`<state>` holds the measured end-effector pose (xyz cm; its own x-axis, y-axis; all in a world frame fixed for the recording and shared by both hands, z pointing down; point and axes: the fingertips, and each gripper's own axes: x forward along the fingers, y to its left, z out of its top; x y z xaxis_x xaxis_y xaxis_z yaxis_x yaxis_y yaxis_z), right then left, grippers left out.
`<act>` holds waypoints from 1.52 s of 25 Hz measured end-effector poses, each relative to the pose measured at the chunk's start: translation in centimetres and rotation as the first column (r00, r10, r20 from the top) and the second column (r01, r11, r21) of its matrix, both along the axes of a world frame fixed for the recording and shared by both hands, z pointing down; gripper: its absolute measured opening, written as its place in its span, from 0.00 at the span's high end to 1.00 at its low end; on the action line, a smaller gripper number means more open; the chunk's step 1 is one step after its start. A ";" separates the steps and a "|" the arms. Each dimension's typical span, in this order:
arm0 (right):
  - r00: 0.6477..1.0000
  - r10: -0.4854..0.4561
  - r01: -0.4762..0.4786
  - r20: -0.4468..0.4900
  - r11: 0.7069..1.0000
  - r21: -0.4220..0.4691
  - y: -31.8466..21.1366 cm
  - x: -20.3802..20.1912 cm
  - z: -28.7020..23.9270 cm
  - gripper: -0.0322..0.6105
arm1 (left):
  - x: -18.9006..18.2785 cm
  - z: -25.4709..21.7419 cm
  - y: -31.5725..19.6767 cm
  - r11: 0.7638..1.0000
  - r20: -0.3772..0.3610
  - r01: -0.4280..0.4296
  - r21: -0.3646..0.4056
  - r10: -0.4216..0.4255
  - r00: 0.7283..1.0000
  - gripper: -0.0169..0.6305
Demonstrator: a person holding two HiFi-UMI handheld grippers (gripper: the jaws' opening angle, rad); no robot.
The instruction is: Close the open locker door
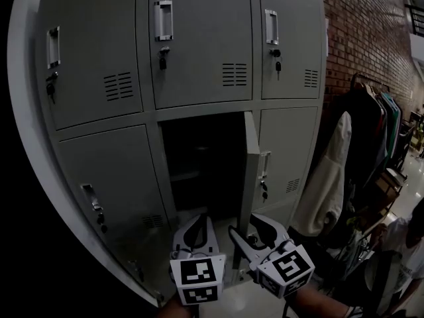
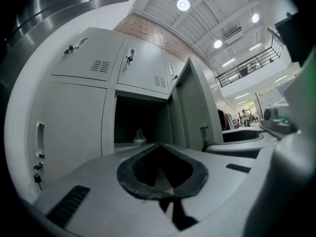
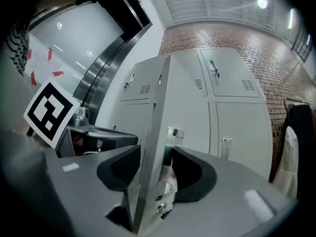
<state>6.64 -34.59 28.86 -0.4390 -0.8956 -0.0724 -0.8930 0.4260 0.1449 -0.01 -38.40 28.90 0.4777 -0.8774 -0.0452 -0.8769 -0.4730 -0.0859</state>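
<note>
Pinches the free edge of the open locker door (image 3: pixel 150 102) between the pads of the right gripper (image 3: pixel 155 154), one pad on each face. Holds the left gripper (image 2: pixel 160 147) pressed together with nothing in it, just beside the right and aimed at the dark compartment (image 1: pixel 199 164). Carries two marker cubes (image 1: pixel 199 277), one per gripper, each faced with black-and-white squares. Faces a grey bank of lockers (image 1: pixel 99 177), six compartments in two rows of three: five doors flush, one open. Finds that door in the bottom row, middle, swung out edge-on from the right side of its opening. Shows three keys (image 1: pixel 162 61) hanging from the top-row locks. Takes in a brick wall (image 1: pixel 371 38) to the right, and below it a clothes rail (image 1: pixel 374 85) with several garments, a white garment (image 1: pixel 329 177) nearest the lockers. Catches three round ceiling lamps (image 2: pixel 183 4) in the left gripper view.
</note>
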 end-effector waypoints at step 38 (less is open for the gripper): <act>0.997 -0.049 0.048 -0.055 0.998 -0.034 -19.6 -13.3 1.2 0.76 | -13.6 2.0 -13.4 0.988 -0.001 0.152 -0.042 -0.152 0.988 0.97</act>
<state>-6.68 -54.15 30.01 -0.4844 -0.8746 -0.0178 -0.8622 0.4739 0.1789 -13.63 -51.78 30.93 0.3386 -0.9409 -0.0090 -0.9391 -0.3373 -0.0649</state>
